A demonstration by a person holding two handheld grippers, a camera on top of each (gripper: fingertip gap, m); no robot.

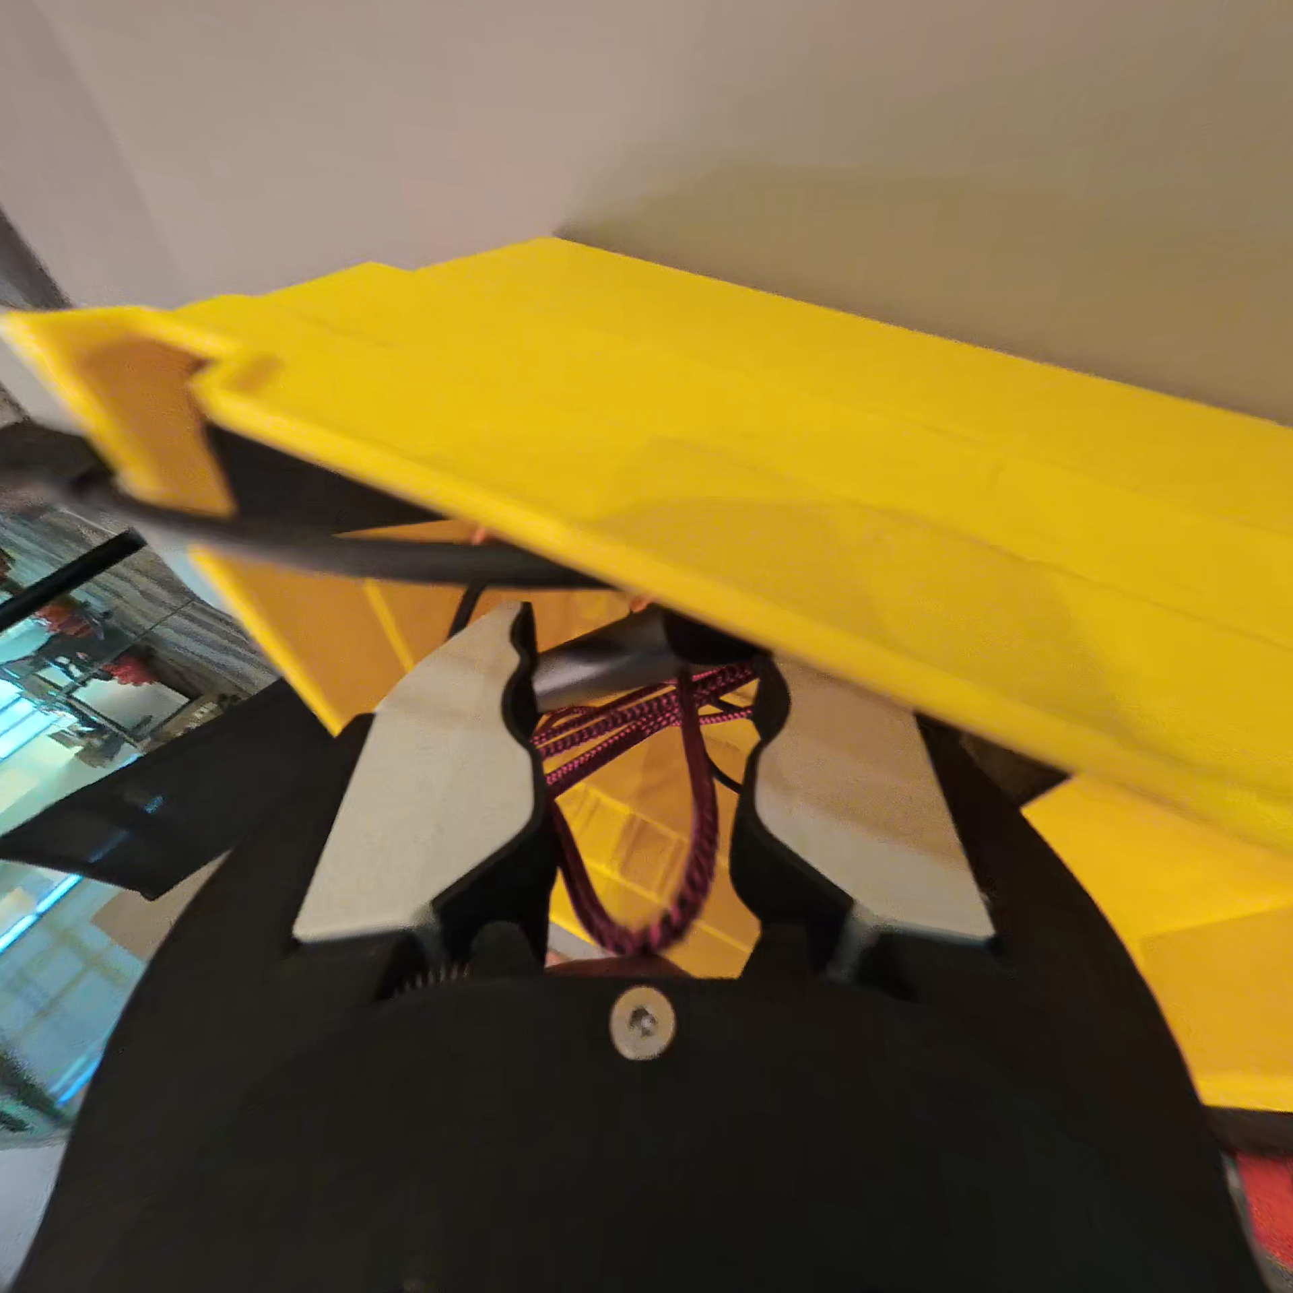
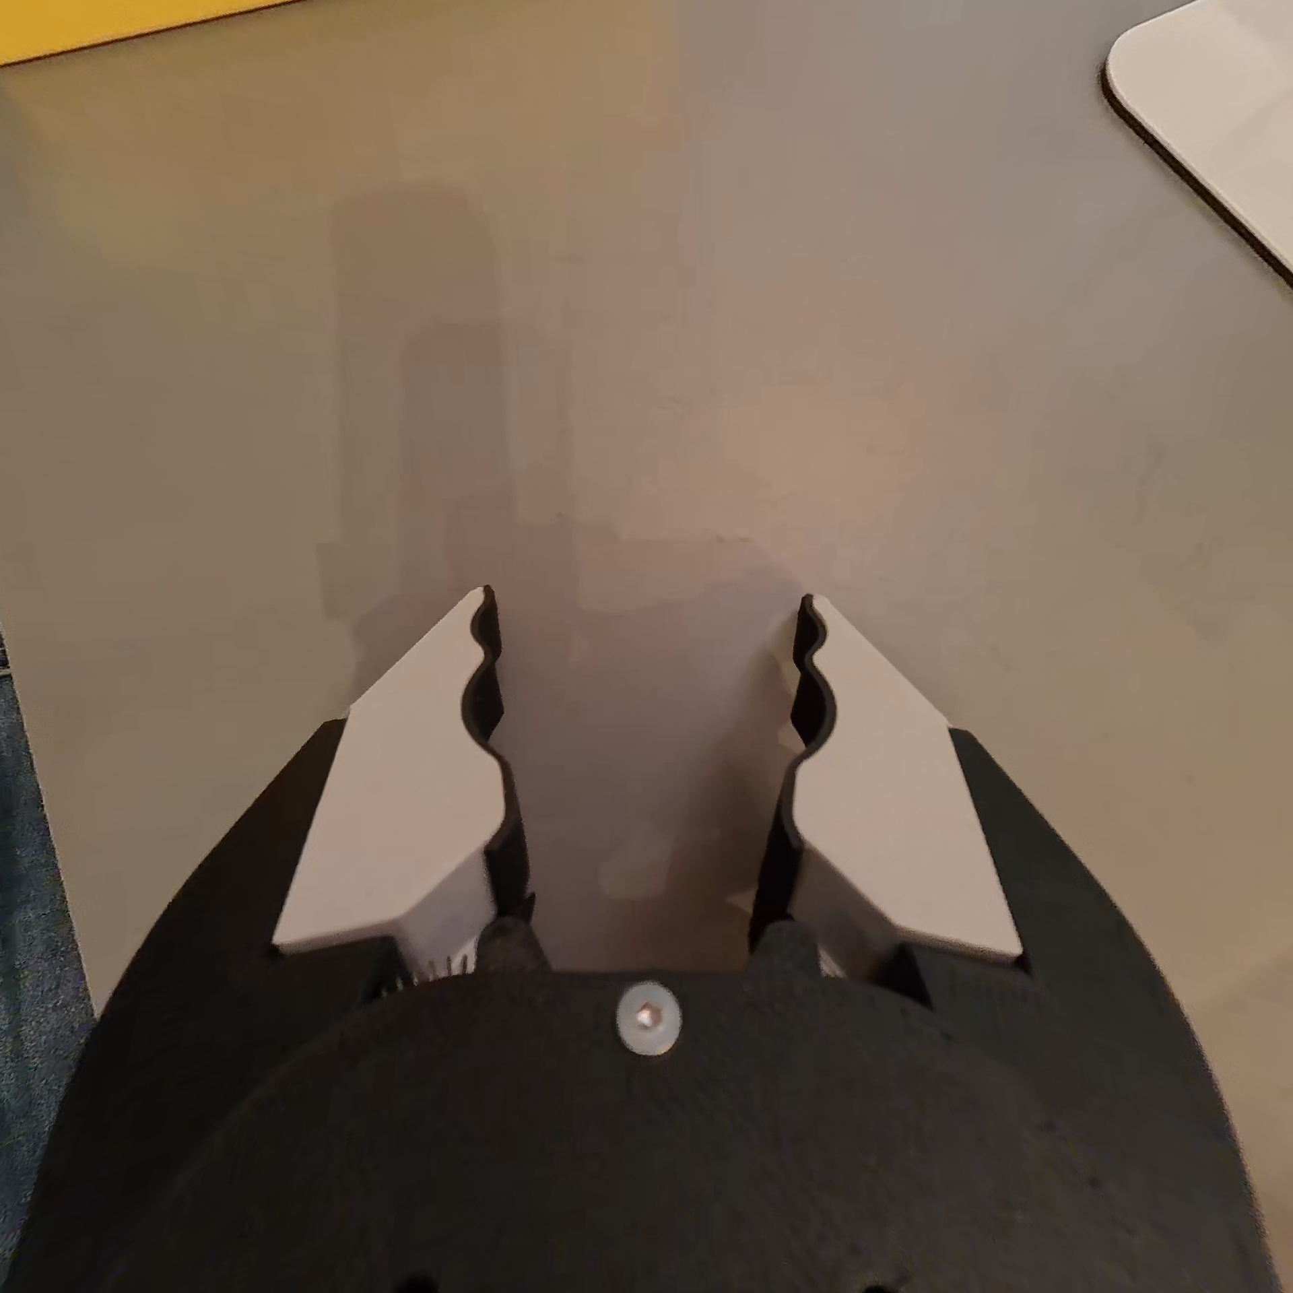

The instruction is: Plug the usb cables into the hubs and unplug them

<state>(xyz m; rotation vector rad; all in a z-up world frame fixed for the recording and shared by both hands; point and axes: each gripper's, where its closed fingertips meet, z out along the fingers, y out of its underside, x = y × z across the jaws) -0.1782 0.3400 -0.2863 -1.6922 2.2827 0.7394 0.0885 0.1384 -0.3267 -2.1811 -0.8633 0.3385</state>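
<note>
Left gripper (image 1: pixel 640 672) fingertips under yellow bin (image 1: pixel 769 455)

Yellow bin (image 1: pixel 804 448) on beige table (image 2: pixel 700 280) — white pad (image 2: pixel 1217 119) nr corner.

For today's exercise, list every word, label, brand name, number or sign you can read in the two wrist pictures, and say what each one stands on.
None: no writing can be read in either view.
Left wrist view: the yellow bin, the braided maroon cable and the left gripper bear no visible text; the background at left is blurred.
Right wrist view: the table, the white pad and the right gripper are plain.
</note>
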